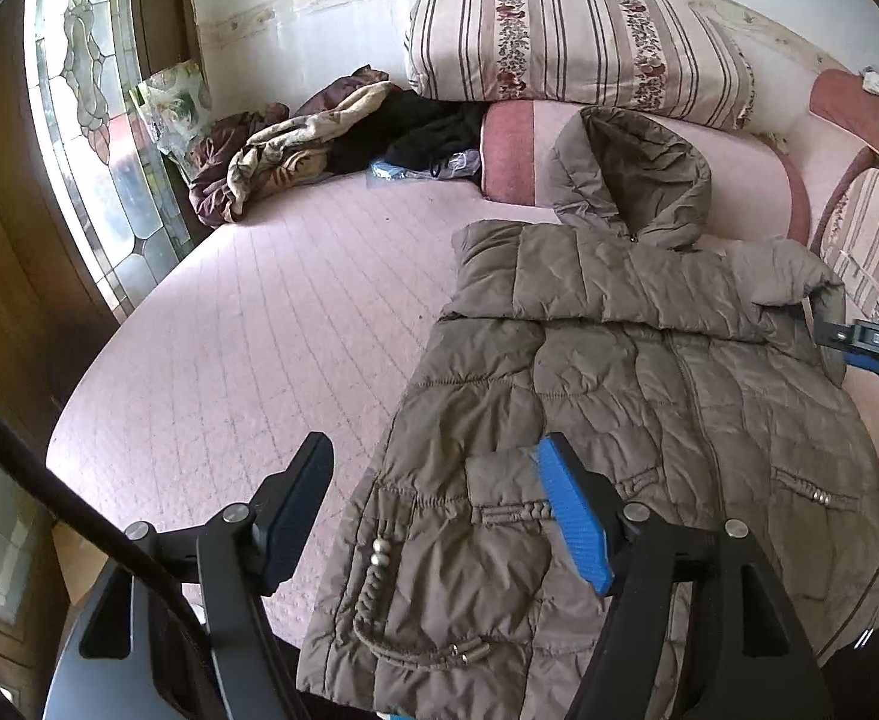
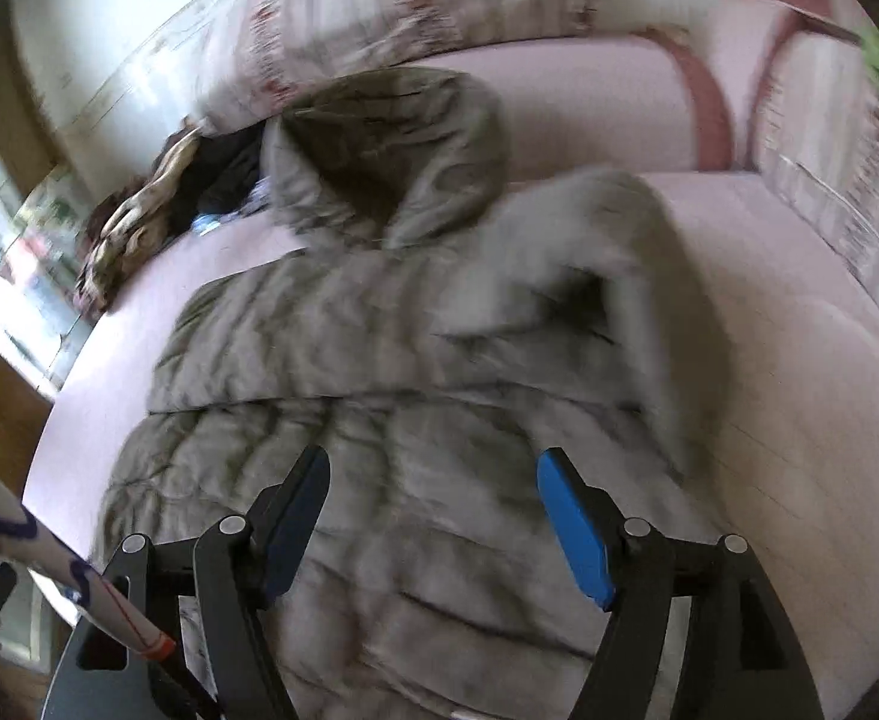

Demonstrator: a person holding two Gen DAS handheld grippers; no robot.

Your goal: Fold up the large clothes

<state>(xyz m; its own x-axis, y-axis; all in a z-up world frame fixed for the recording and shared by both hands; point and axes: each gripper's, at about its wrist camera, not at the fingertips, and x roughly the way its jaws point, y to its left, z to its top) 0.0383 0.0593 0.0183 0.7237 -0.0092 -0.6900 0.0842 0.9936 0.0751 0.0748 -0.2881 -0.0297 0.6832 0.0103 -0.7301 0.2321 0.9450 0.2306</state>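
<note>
**A:** The jacket point(image 1: 637, 396) is lying flat on the bed point(image 1: 247, 324), hood point(image 1: 631, 174) at 12 o'clock. Both my grippers are released, nothing between them: left gripper point(image 1: 439, 498) over the hem, right gripper point(image 2: 433, 510) over the chest.

**B:** Handling?

**A:** Puffy, soft, probably slippery, so I'd pinch a seam or hem edge. The right view is blurred, but it shows the folded-in sleeve point(image 2: 613, 276) at 2 o'clock better; the left shows the pockets.

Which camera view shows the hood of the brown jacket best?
The left wrist view: the hood is sharp, lying open against the pink bolster. The right wrist view shows the hood larger, but blurred.
</note>
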